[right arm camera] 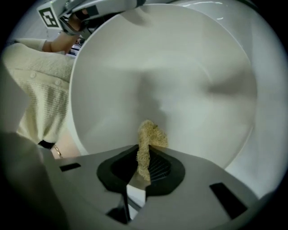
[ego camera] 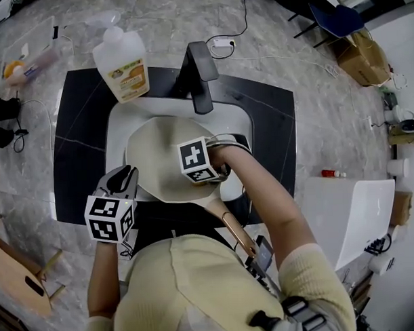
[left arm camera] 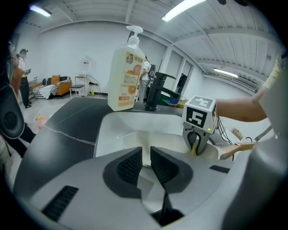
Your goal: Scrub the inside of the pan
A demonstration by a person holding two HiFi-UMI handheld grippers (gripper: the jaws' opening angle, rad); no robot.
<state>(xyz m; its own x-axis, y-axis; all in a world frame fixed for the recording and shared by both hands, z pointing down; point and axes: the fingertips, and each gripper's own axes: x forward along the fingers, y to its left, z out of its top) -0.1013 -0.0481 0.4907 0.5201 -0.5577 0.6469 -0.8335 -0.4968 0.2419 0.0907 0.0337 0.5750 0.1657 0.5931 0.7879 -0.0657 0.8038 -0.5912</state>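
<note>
A cream pan (ego camera: pixel 155 149) lies in the white sink (ego camera: pixel 121 120), its wooden handle (ego camera: pixel 233 228) pointing toward me. My right gripper (ego camera: pixel 206 169) is inside the pan near its right side, shut on a tan fibrous scrubber (right arm camera: pixel 150 134) that presses against the pan's inner wall (right arm camera: pixel 180 81). My left gripper (ego camera: pixel 124 176) is at the pan's left rim, jaws closed to a narrow slit on the rim (left arm camera: pixel 146 157). The left gripper view shows the right gripper (left arm camera: pixel 196 143) with the yellowish scrubber (left arm camera: pixel 194 148) in it.
A black faucet (ego camera: pixel 200 73) stands over the back of the sink. A soap pump bottle (ego camera: pixel 122 62) sits on the black counter (ego camera: pixel 77 139) at the back left. A white bin-like object (ego camera: pixel 351 211) stands to the right.
</note>
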